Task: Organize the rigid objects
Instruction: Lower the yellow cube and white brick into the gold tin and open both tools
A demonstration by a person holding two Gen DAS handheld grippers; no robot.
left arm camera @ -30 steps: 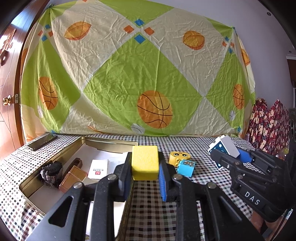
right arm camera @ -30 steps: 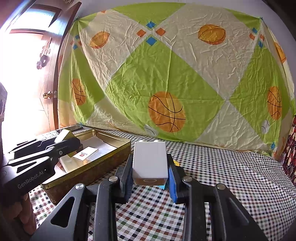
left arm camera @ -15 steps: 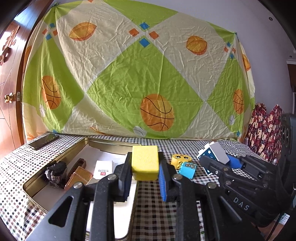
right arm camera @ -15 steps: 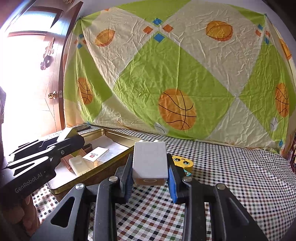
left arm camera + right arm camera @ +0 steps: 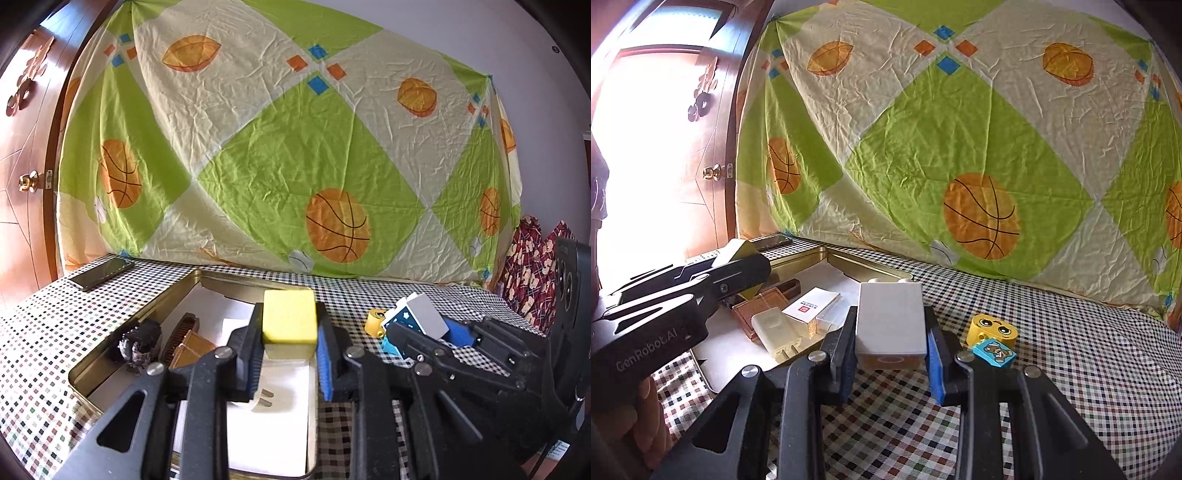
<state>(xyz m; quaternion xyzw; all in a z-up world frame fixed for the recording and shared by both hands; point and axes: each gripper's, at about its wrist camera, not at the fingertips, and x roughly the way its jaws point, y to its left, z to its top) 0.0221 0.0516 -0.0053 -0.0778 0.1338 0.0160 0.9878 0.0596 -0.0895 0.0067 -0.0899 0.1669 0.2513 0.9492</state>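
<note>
Clamping a yellow block [image 5: 290, 319] in my left gripper [image 5: 289, 354] over the gold tin [image 5: 110, 354], right gripper [image 5: 891, 354] jaws pinching a white block [image 5: 891, 317], yellow face brick [image 5: 993, 328] at three o'clock on the checkered counter [image 5: 1089, 369].

Yellow block [image 5: 290, 320]: held up over gold tin [image 5: 122, 338], clamped between blue pads. White block [image 5: 891, 320]: studs at far end, likewise clamped, above checkered worktop [image 5: 1089, 354] just right of tin. In tin: white charger plug [image 5: 775, 332], prongs toward camera; small white box [image 5: 811, 304] with red mark; brown flat pieces [image 5: 759, 306]; dark fuzzy lump [image 5: 142, 339]. On worktop: yellow face block [image 5: 993, 328] touching tilted light-blue bear tile [image 5: 994, 352].
</note>
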